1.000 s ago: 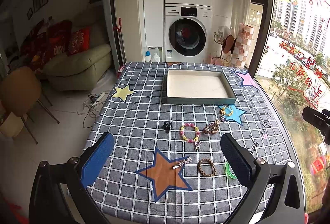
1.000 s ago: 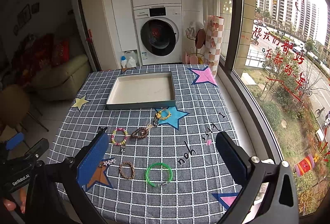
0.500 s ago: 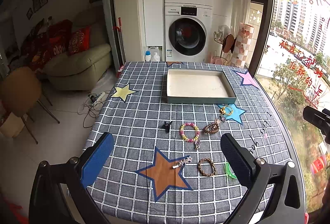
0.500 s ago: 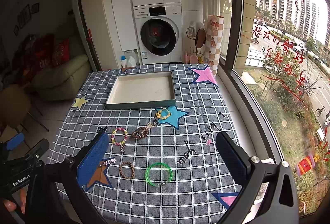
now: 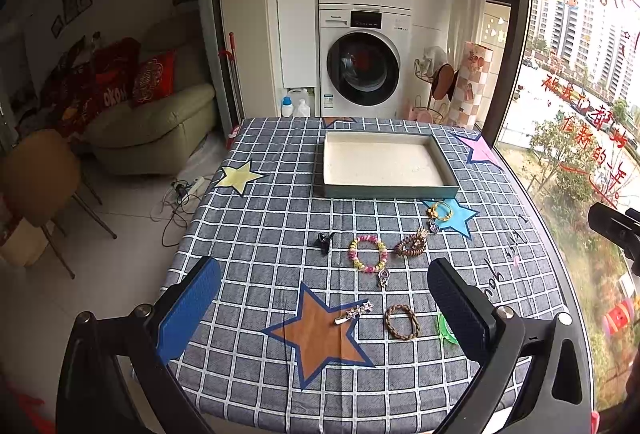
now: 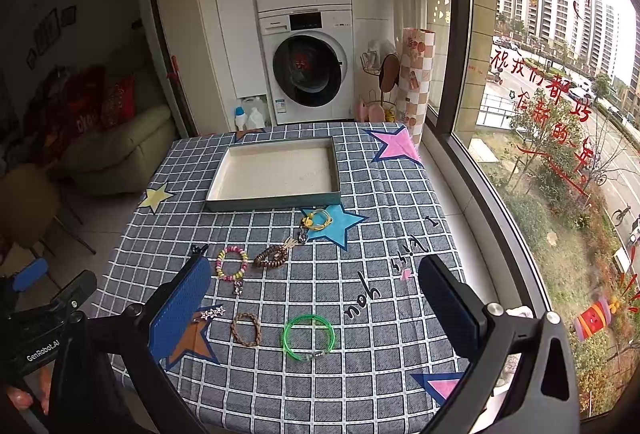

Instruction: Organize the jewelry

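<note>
Green plastic bangle [image 6: 308, 338], at six o'clock from the tray [image 6: 276, 200], looks light, stiff, slippery; pinch its rim, both grippers' jaws spread.

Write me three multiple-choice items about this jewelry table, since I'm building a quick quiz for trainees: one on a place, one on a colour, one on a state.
1. Where does the yellow bracelet lie?
A. inside the tray
B. on the blue star, just in front of the tray
C. on the orange star

2. What colour is the plain plastic ring nearest the right gripper?
A. green
B. red
C. white

3. What is the state of the tray?
A. holding all the jewelry
B. turned upside down
C. empty, nothing in it yet

Answers:
1. B, the right wrist view shows it on the blue star by the tray's near wall.
2. A, the ring is bright green against the checked cloth.
3. C, both views show only its bare pale floor, with every piece out on the cloth.
</note>
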### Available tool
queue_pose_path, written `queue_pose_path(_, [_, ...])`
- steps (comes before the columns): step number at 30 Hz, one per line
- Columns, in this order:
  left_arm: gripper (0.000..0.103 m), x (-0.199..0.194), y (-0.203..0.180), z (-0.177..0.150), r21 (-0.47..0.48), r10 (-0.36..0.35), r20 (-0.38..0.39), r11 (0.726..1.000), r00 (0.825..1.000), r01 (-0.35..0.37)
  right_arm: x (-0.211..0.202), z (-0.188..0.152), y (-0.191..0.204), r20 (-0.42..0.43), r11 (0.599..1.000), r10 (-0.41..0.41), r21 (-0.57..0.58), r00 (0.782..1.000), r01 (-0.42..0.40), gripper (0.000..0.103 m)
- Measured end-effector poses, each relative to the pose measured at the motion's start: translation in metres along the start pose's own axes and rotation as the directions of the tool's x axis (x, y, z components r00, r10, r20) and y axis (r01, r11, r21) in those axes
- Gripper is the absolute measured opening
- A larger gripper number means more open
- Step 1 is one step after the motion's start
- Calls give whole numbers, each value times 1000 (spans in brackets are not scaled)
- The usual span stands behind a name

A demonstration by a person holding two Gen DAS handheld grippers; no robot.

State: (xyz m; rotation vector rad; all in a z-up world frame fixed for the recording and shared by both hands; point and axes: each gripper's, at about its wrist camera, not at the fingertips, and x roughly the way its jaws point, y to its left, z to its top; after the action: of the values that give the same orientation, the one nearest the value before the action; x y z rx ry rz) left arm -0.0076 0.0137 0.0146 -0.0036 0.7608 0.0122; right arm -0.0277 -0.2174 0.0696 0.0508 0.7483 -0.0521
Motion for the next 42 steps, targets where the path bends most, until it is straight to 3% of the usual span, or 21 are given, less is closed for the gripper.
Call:
queue_pose_path(27, [103, 4, -1, -2, 4, -1, -26, 1000, 1000, 2, 4, -12, -1, -15, 1000, 0, 4, 1000, 0, 103])
queue_pose_path(36, [103, 20, 5, -7, -9, 1, -108, 1000, 994, -2, 9, -16, -2, -61, 1000, 3, 19, 998, -2, 103])
queue_pose_path(42, [103, 49, 5, -21, 18, -17, -227, 1000, 974, 22, 27, -26, -5, -155, 999, 9, 38, 988, -3, 103])
